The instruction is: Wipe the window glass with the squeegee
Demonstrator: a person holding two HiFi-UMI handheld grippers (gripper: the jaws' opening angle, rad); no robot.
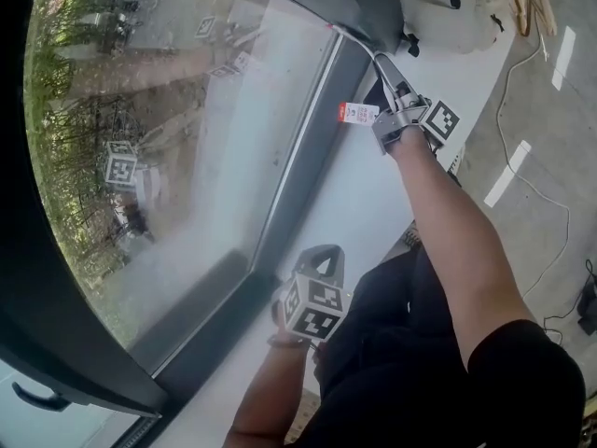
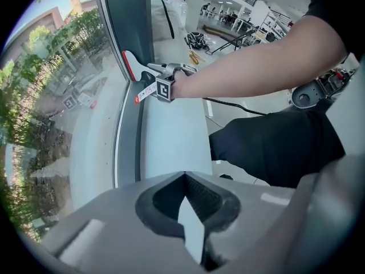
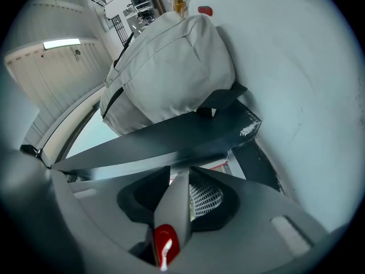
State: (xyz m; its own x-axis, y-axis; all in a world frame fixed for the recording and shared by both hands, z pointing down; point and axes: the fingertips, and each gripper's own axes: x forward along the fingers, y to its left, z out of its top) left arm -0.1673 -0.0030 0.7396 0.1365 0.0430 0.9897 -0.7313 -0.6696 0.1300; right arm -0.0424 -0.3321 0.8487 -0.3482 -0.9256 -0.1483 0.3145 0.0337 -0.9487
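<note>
The squeegee (image 1: 366,49) reaches up to the top right corner of the window glass (image 1: 168,138). My right gripper (image 1: 393,84) is shut on its handle, and a red and white tag (image 1: 357,113) hangs beside it. In the right gripper view the grey handle (image 3: 175,207) with a red end runs between the jaws, and the dark blade (image 3: 154,144) crosses ahead. The left gripper view shows the red-edged squeegee (image 2: 130,66) against the frame, with the right gripper (image 2: 166,80) behind it. My left gripper (image 1: 322,256) hangs low by the white sill (image 1: 364,213), shut with nothing in it (image 2: 185,178).
A dark window frame (image 1: 298,166) borders the glass. A grey bag (image 1: 448,7) lies past the sill's far end, large in the right gripper view (image 3: 171,67). Cables (image 1: 550,213) trail over the floor at the right. A door handle (image 1: 37,399) shows at bottom left.
</note>
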